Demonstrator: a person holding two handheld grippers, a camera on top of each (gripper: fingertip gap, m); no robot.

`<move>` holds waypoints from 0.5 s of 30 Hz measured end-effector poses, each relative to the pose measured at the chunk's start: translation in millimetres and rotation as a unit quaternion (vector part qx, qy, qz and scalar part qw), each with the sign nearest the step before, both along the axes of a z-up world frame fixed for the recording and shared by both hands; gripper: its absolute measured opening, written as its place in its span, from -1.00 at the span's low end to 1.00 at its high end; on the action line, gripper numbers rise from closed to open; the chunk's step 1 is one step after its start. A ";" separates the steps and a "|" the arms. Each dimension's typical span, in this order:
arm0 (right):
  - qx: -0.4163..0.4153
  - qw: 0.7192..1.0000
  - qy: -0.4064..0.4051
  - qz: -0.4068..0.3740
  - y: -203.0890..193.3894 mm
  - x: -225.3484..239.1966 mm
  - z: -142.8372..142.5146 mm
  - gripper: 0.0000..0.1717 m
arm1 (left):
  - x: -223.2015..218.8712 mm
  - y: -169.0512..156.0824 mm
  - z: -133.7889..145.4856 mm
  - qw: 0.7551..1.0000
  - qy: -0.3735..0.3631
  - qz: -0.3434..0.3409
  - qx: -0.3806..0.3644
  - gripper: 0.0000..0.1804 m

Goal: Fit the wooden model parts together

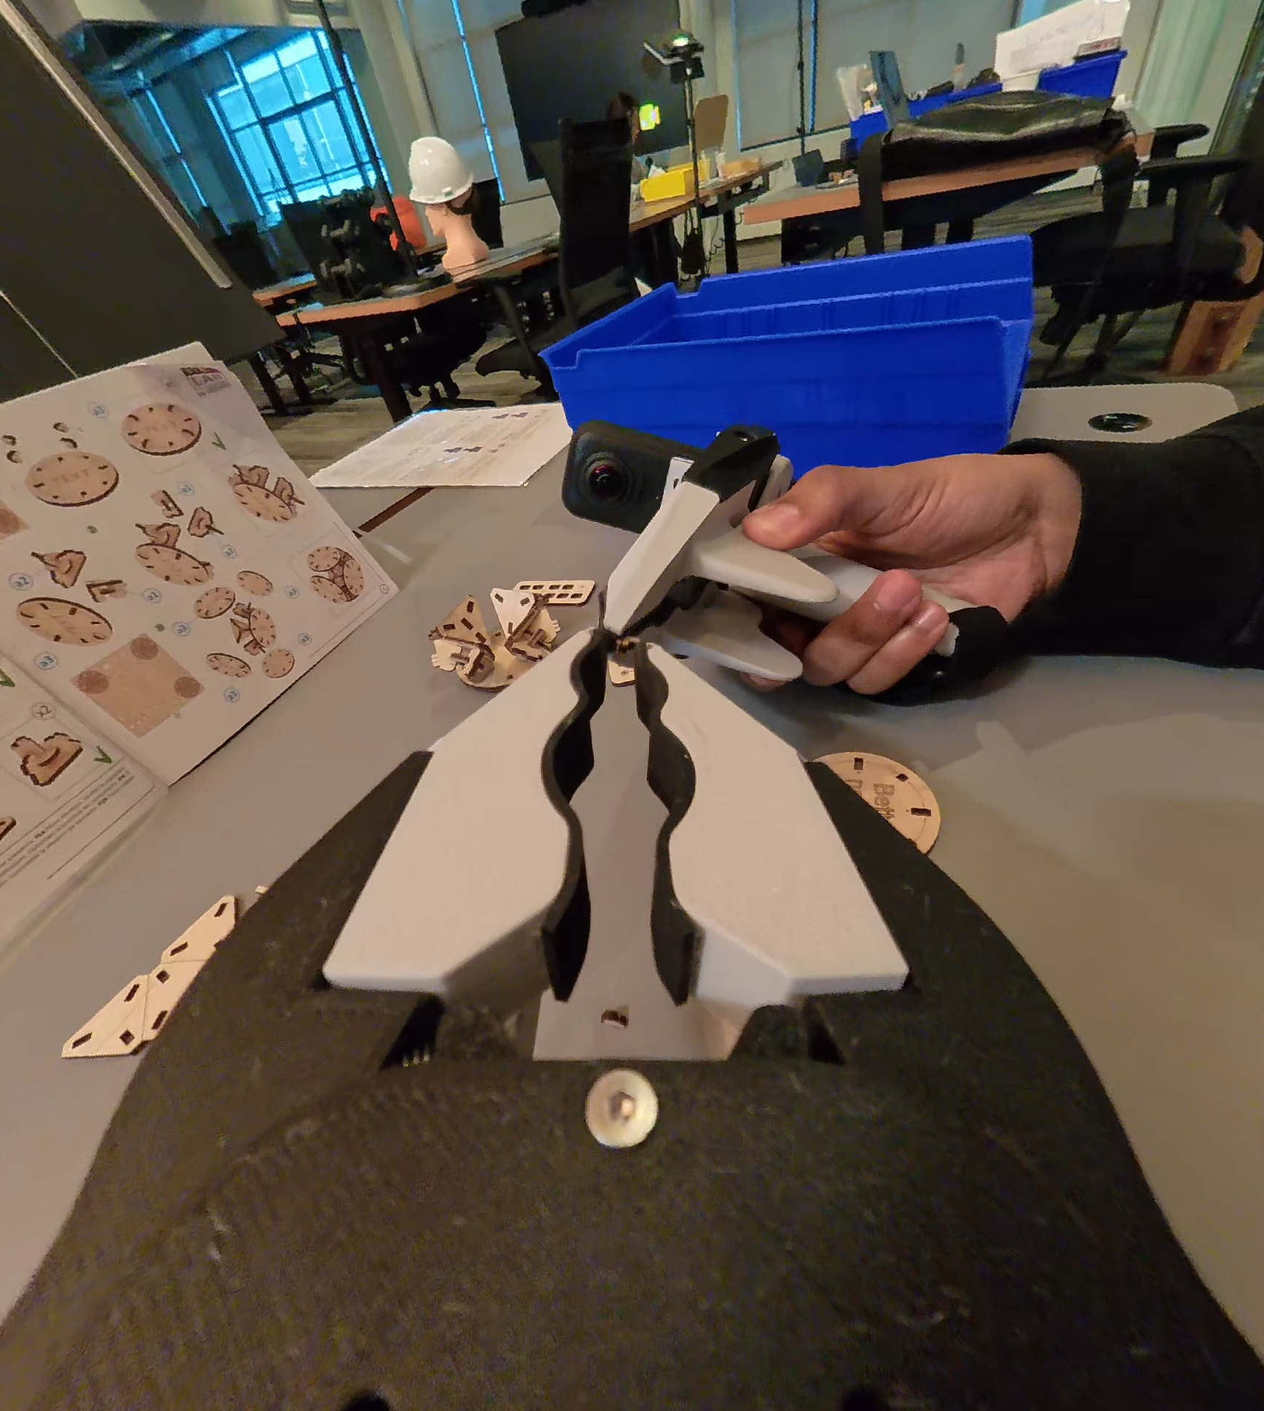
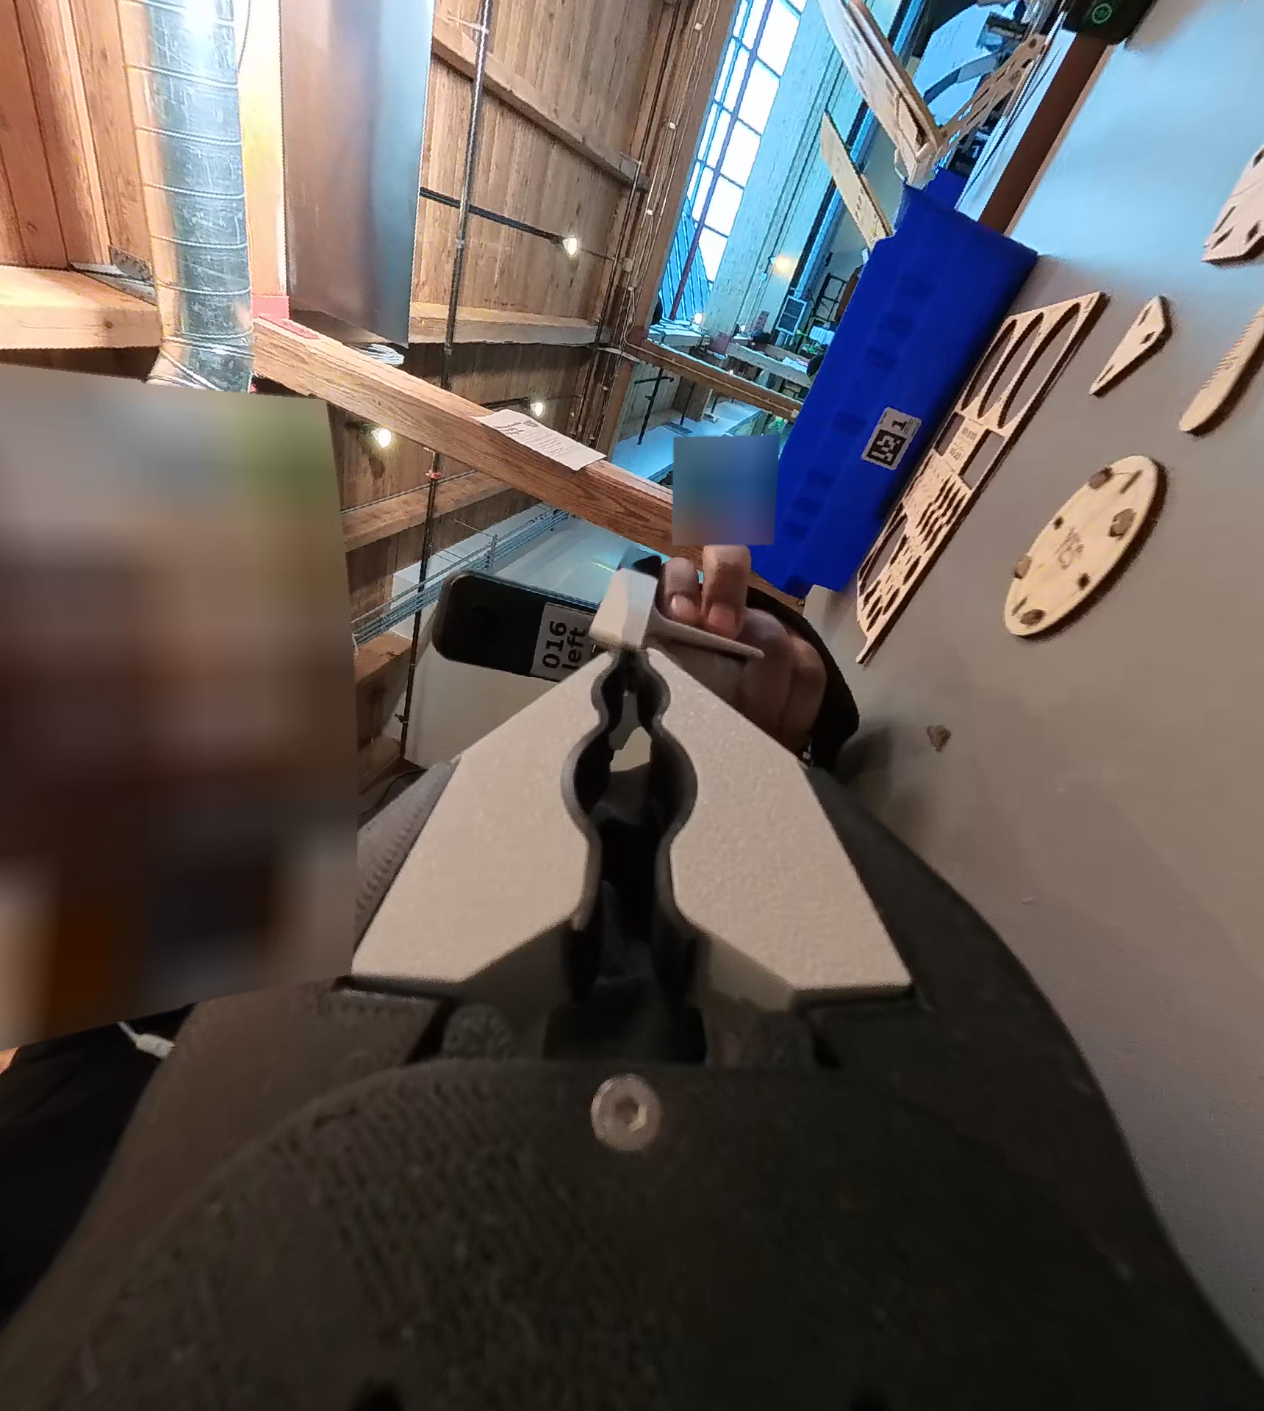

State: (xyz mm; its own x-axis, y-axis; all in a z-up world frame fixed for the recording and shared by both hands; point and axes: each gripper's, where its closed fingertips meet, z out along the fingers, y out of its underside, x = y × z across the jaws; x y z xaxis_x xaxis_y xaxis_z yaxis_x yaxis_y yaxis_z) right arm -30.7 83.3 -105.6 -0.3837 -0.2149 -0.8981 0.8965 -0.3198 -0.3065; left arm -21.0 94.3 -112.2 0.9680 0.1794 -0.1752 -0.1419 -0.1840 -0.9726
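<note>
A: Where do we stand on the tools?

B: Left gripper [image 1: 620, 645] is narrow, tips almost together. A small brown bit [image 1: 625, 645] sits right at the tips. We can't tell whether the pads press on it.

A: And the other one?

B: Right gripper [image 1: 606, 628] comes in from 2 o'clock, held by a hand [image 1: 919, 565], and its tips meet ours. Its jaws are pinched on a thin pale sliver [image 2: 625, 708], seen edge-on in its own view. We judge both are held this tight because the part is tiny, and tip to tip so both can reach it just above the table [image 1: 1072, 840].

A: What's around?

B:
- Built-up wooden bits [image 1: 495, 637] at 9 o'clock, just beside the tips.
- Instruction sheet [image 1: 117, 573] further out at 9, propped up.
- Blue bin [image 1: 804, 359] at 12, well back.
- Round wooden disc [image 1: 888, 802] at 4.
- Loose triangles [image 1: 148, 992] at 8.

A: Anything in the way?

B: The built-up bits crowd the 9 o'clock side. Our own fingers cover the contact point, so neither view shows it clearly. Another flat wooden piece [image 1: 621, 673] lies on the table directly under the tips.
</note>
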 end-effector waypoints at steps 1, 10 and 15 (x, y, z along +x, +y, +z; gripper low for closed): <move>0.000 1.000 0.000 -0.001 -0.1 -0.1 0.1 -1.00 | -0.3 -0.2 0.3 1.000 0.003 0.002 0.000 -0.97; -0.001 1.000 0.006 -0.006 -0.5 0.0 3.0 -0.99 | 0.2 -2.3 4.4 1.000 -0.008 -0.004 0.008 -1.00; 0.008 0.998 0.028 -0.048 15.6 -7.2 10.6 -0.91 | -4.3 -6.2 11.0 1.000 -0.002 0.009 0.023 -1.00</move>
State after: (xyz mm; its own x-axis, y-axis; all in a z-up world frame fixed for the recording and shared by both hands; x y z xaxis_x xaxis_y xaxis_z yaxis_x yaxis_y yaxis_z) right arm -37.9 98.9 -95.1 -0.4515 -0.1611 -0.8776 0.8432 -0.3985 -0.3607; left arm -25.3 88.1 -101.2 0.9650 0.2055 -0.1629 -0.1353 -0.1420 -0.9806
